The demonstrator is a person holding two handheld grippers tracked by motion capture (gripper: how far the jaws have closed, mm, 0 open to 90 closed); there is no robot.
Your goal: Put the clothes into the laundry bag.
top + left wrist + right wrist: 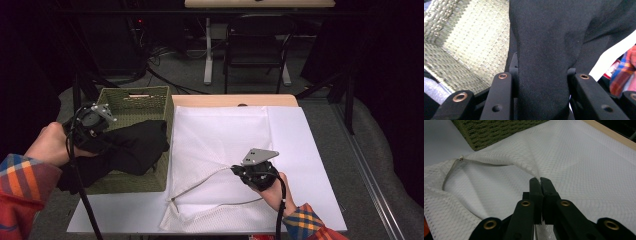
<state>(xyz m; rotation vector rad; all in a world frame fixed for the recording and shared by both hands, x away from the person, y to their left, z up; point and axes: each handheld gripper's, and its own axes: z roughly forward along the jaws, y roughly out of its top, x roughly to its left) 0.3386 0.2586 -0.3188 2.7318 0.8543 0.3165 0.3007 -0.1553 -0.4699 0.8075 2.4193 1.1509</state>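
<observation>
A white mesh laundry bag [225, 135] lies flat on the table, its zipped opening [200, 182] gaping toward the basket. My right gripper [235, 169] is shut on the bag's upper layer and lifts it into a ridge; in the right gripper view the mesh bag [579, 165] is pinched between the jaws at my right gripper [540, 180]. A black garment [132, 147] drapes over the green woven basket [135, 102]. My left gripper [107, 142] is shut on it, and the left gripper view shows the black garment [544, 50] bunched between the jaws of my left gripper [541, 75].
The basket stands at the table's left edge, its woven floor [469, 42] seen behind the garment. A white sheet [310, 165] covers the tabletop under the bag. Chairs and a desk [255, 45] stand beyond the far edge. Plaid sleeves [20, 190] enter from below.
</observation>
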